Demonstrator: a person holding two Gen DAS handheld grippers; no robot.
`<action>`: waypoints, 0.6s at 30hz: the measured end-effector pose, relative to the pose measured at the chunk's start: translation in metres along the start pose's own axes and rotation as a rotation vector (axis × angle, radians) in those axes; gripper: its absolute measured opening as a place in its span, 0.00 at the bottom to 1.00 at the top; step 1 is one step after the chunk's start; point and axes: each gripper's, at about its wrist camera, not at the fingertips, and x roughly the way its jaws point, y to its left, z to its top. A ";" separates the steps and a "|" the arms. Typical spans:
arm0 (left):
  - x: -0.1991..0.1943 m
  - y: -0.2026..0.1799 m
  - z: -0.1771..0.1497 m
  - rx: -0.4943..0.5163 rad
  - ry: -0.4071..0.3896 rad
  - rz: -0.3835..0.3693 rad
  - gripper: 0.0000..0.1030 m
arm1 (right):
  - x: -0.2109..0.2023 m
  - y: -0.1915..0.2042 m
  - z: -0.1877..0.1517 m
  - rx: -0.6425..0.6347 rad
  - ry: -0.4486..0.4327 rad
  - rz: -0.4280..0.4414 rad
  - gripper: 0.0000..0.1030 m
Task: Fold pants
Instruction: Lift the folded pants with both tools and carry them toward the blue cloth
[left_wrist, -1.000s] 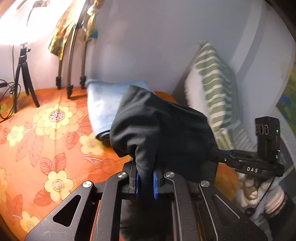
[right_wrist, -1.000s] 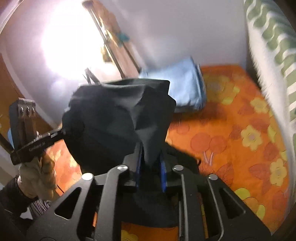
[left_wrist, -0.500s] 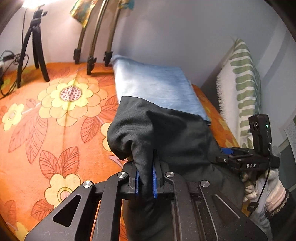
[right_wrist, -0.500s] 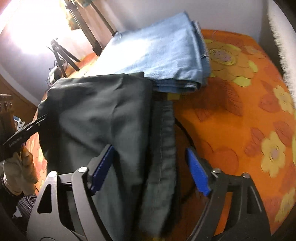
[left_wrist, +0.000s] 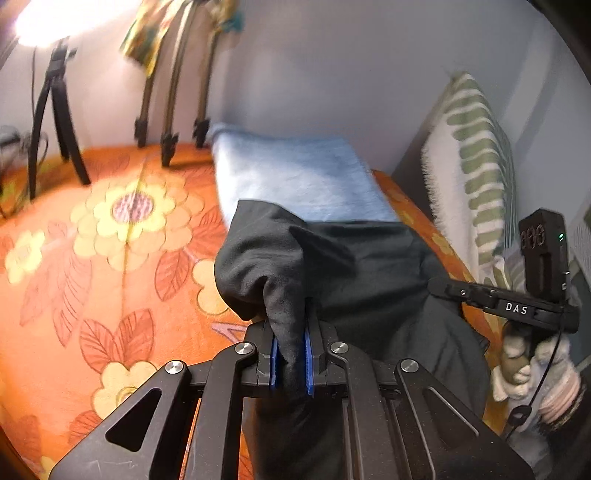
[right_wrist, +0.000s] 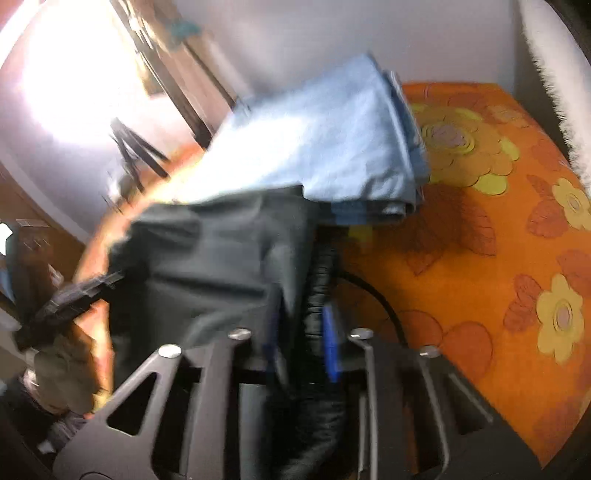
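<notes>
Orange flowered bedspread (left_wrist: 74, 266) is spread under dark soft fabric pants (left_wrist: 362, 258), pinched by the left gripper (left_wrist: 290, 363); the right gripper (right_wrist: 301, 345) is closing on them. A shallow bite could slip, spoiling the fold.

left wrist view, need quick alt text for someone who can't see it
The left gripper pinches a fold of dark pants above an orange floral bedspread. Folded light blue fabric lies beyond, a striped pillow at right.
</notes>
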 end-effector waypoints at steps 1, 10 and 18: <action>-0.002 -0.002 0.000 0.011 -0.004 0.001 0.09 | -0.006 0.007 -0.003 -0.030 -0.012 -0.032 0.14; -0.052 -0.019 0.017 0.062 -0.111 -0.020 0.09 | -0.063 0.046 -0.010 -0.102 -0.171 -0.119 0.13; -0.087 -0.047 0.056 0.164 -0.246 -0.035 0.07 | -0.128 0.078 0.011 -0.193 -0.358 -0.203 0.13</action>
